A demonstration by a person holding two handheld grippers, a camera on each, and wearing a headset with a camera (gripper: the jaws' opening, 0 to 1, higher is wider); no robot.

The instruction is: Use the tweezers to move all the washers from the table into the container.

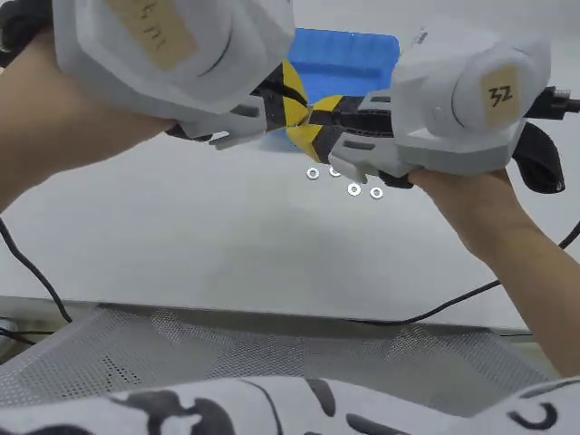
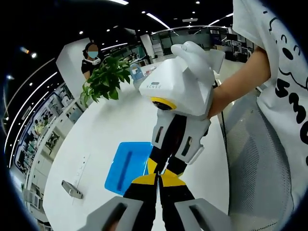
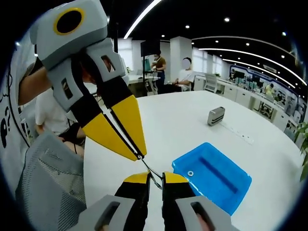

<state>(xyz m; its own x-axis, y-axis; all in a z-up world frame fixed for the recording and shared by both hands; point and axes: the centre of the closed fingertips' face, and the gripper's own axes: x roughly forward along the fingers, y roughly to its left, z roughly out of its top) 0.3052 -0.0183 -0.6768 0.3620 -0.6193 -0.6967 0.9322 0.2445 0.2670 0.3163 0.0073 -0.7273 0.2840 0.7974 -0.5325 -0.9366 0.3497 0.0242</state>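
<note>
left gripper (image 2: 157,181): yellow tips close together, touching right gripper (image 2: 158,168) tips | right gripper: white body above, jaws pointing down | container (image 2: 124,166): blue, on white table (image 2: 106,130), left of jaws | plant (image 2: 103,82): far edge

Four washers (image 1: 354,188), one container (image 1: 349,59)

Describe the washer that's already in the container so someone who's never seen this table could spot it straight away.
Find the blue container on the white table. On its floor, beside the long central groove, lies one small silver washer. Unlike the four washers on the bare white tabletop, it alone rests on blue.
</note>
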